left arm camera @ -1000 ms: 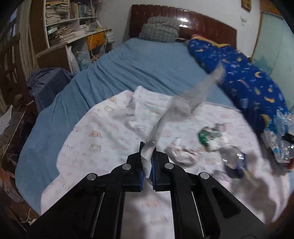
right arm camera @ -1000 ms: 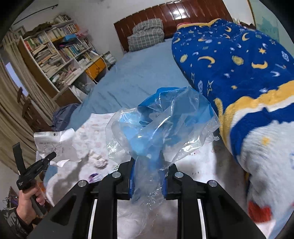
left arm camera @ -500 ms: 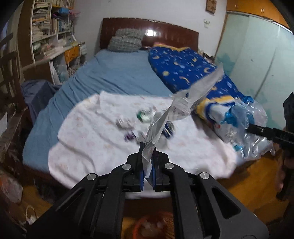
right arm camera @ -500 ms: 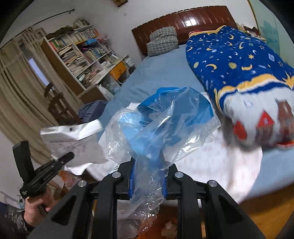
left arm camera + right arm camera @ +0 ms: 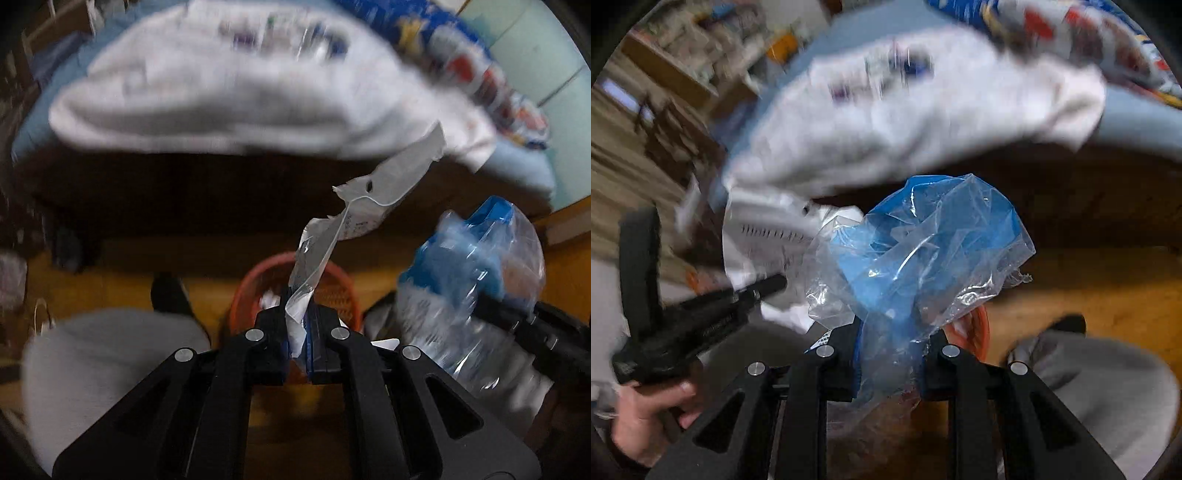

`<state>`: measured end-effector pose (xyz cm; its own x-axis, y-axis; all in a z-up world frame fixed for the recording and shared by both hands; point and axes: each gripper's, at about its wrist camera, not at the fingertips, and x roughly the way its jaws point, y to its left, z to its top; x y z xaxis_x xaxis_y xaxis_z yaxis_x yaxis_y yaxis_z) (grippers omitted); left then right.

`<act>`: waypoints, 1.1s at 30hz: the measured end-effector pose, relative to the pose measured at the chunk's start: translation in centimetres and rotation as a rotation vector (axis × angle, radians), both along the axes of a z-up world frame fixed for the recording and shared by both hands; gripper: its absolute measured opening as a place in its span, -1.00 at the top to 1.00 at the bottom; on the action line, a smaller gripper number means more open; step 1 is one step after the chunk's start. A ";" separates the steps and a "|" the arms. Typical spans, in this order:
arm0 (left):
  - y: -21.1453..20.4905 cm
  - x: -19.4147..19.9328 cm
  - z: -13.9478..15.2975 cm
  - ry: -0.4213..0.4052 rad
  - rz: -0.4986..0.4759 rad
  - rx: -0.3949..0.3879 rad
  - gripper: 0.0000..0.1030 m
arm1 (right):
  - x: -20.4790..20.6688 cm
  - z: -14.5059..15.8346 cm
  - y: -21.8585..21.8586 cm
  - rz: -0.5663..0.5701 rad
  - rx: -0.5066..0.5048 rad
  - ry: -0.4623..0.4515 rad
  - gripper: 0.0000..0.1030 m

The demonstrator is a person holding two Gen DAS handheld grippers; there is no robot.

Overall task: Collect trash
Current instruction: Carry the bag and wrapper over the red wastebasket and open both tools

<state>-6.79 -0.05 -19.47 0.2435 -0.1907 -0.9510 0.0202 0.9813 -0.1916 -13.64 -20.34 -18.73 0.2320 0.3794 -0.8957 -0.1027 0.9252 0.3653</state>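
My left gripper (image 5: 298, 334) is shut on a thin white plastic wrapper (image 5: 373, 199) that trails up and to the right. Below its fingers stands an orange mesh basket (image 5: 334, 280) on the wooden floor, with some paper in it. My right gripper (image 5: 891, 363) is shut on a crumpled clear and blue plastic bag (image 5: 923, 254). That bag (image 5: 480, 273) also shows at the right of the left wrist view. In the right wrist view the left gripper (image 5: 768, 286) sits at the left with its wrapper (image 5: 764, 236), and an orange basket rim (image 5: 979, 325) peeks out behind the bag.
The bed's edge with a white patterned sheet (image 5: 229, 96) hangs over the floor above the basket, several small pieces of trash (image 5: 280, 33) blurred on it. A blue starry quilt (image 5: 461, 55) lies at the right. The person's grey trouser legs (image 5: 99, 369) and dark shoe (image 5: 168, 295) flank the basket.
Both grippers swung away from the bed top and tipped down toward the floor. The orange basket, barely seen before, is now under the left gripper's fingers. Both keep their hold.
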 end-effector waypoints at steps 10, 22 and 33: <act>-2.5 0.1 -11.2 0.196 -0.014 0.050 0.89 | -0.6 -13.0 1.6 0.038 -0.094 0.237 0.57; -1.5 -1.5 -18.4 0.373 0.001 0.105 0.64 | -0.9 -23.3 2.0 0.061 -0.147 0.402 0.42; -1.3 -1.6 -16.5 0.323 -0.024 0.082 0.11 | 2.1 -17.0 1.5 0.037 -0.218 0.294 -0.18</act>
